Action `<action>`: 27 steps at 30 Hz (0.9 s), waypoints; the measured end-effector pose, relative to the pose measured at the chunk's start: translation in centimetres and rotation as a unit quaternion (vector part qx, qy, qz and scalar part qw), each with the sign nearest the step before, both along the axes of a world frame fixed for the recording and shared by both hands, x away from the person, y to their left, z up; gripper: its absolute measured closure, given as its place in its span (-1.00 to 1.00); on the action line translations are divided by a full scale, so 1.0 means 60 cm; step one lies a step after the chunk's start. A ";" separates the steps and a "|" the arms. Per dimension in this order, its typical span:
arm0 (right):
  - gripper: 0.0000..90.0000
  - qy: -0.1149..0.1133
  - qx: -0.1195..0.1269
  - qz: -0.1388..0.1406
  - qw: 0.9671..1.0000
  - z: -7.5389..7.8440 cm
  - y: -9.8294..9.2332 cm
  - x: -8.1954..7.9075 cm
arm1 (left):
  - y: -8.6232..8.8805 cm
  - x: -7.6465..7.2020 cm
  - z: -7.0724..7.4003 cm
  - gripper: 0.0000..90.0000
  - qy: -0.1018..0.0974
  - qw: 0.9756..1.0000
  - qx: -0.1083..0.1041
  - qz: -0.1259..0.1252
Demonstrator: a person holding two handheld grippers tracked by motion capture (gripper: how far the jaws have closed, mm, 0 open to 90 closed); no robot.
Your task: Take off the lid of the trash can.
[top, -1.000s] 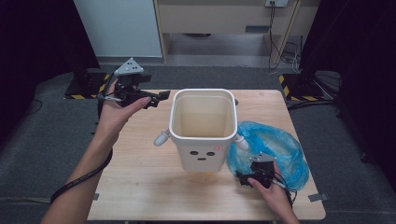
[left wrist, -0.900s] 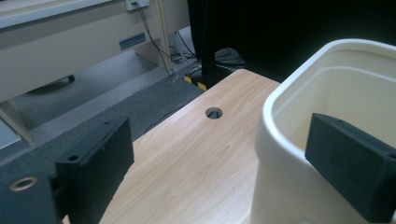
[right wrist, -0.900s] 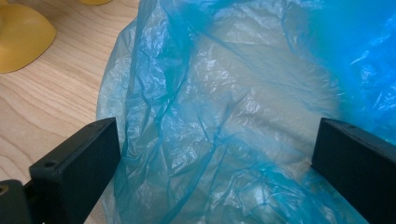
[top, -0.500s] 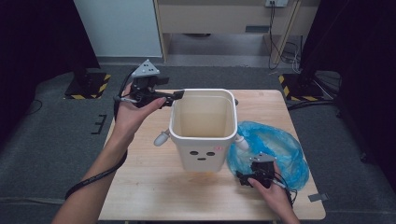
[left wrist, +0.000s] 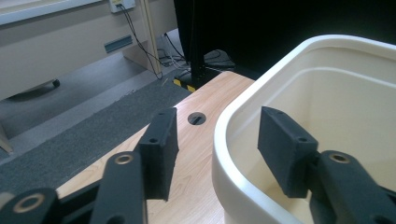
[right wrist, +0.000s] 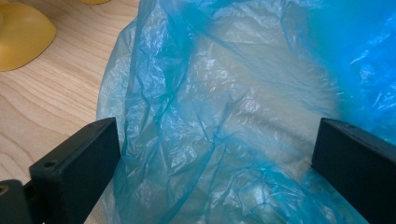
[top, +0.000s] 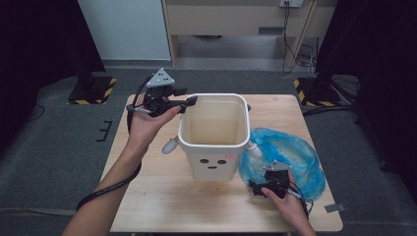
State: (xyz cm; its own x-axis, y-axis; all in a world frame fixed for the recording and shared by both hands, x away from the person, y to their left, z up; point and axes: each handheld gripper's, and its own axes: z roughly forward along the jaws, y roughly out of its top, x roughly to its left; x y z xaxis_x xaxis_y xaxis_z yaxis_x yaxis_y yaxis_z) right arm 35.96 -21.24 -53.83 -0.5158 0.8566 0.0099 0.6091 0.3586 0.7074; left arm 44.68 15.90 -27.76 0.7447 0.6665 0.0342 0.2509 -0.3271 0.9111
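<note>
Left gripper (left wrist: 212,149) straddles the bin's (top: 215,162) far-left rim (left wrist: 233,140), jaws closing but not yet pinching; right gripper (right wrist: 215,163) gapes over the blue bag (right wrist: 224,116), near right.

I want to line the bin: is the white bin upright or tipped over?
Upright. The white bin stands on its base on the table, with its open mouth facing up.
</note>
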 end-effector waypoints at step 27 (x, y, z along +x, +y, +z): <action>-0.97 0.000 0.000 0.000 1.000 0.000 -0.002 -0.001 | -0.013 -0.002 -0.017 0.56 -0.008 1.000 -0.006 0.005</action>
State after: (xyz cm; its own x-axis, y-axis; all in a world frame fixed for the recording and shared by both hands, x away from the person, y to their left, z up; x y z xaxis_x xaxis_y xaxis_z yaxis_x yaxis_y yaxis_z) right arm 35.93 -21.35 -53.82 -0.5167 0.8561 0.0097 0.6083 0.3591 0.7078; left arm 44.59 15.11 -28.80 0.7370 0.6749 0.0370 0.2402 -0.3127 0.9190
